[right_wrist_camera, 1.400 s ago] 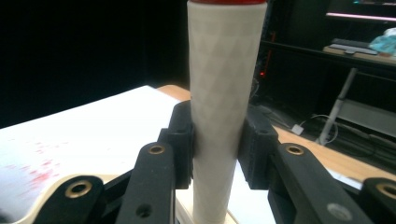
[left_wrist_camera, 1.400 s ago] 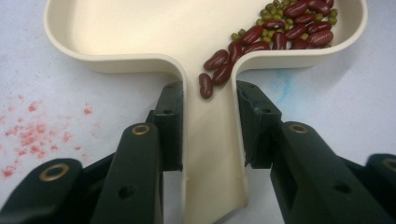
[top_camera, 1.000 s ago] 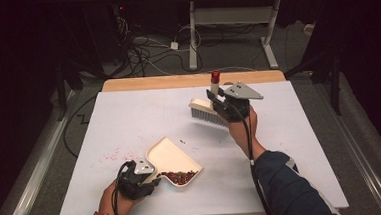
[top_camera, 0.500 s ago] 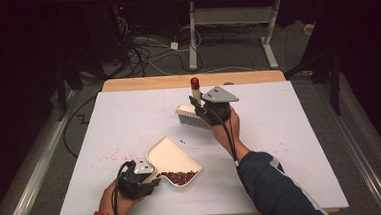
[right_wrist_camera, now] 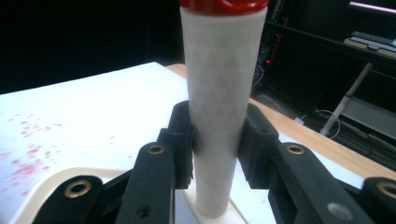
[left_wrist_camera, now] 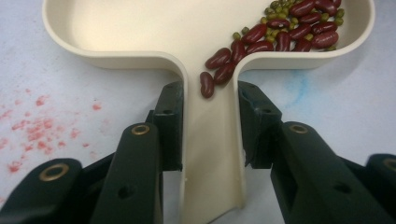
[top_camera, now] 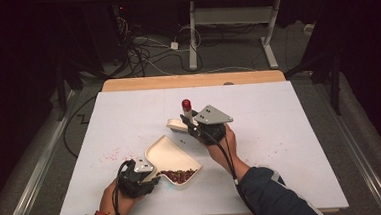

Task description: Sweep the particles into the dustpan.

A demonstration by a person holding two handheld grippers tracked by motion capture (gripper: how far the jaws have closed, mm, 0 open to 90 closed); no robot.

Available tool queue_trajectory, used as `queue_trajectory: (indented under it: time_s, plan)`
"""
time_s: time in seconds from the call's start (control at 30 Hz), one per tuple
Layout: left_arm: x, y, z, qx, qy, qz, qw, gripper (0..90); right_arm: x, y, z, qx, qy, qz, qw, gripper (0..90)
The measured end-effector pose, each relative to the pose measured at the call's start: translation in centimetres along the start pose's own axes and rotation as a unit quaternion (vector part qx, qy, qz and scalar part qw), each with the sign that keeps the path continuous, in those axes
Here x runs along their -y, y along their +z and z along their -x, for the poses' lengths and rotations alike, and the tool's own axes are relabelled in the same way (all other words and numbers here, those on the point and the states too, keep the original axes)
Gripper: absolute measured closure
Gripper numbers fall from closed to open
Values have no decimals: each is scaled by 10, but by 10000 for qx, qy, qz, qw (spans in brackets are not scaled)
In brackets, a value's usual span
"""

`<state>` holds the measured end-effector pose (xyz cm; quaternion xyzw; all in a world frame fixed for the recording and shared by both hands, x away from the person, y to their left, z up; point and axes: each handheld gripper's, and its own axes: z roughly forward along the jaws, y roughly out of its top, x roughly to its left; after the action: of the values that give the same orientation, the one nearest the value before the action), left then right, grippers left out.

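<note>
We see the left gripper [left_wrist_camera: 208, 116] clamped on the cream dustpan's [top_camera: 167, 156] handle, pinning it flat near the table's [top_camera: 290, 131] near edge, red beans [top_camera: 178, 176] pooled inside. The right gripper [right_wrist_camera: 217, 135] grips the brush [top_camera: 179, 124] by its handle, just beyond the pan's open lip; bare tabletop lies right and far.

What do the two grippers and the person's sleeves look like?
Both grippers, left gripper and right gripper, are black with brass-coloured rivets on the fingers. Each carries a grey three-cornered plate and trails a black cable. The sleeve is dark blue.
</note>
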<state>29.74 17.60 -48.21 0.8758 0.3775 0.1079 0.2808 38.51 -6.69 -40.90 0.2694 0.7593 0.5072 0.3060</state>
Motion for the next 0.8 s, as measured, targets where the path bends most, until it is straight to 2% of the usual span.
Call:
queue_trajectory:
  time_s: [0.23, 0.47, 0.73, 0.8]
  plan:
    - [0, -2, -4, -41, -135, 24, 9999, 633, 3, -17, -11, -220, 169, 35, 9996, 697]
    - [1, -1, -9, -5, -270, 25, 9996, 632, 2, -26, -21, -489, 197, 81, 9986, 698]
    - [0, -2, -12, 23, -257, -26, 9997, 632, -4, -31, -38, -878, 251, 153, 9957, 701]
    - [0, -3, -12, 16, -255, -18, 9997, 632, -5, -32, -40, -856, 178, 193, 9960, 701]
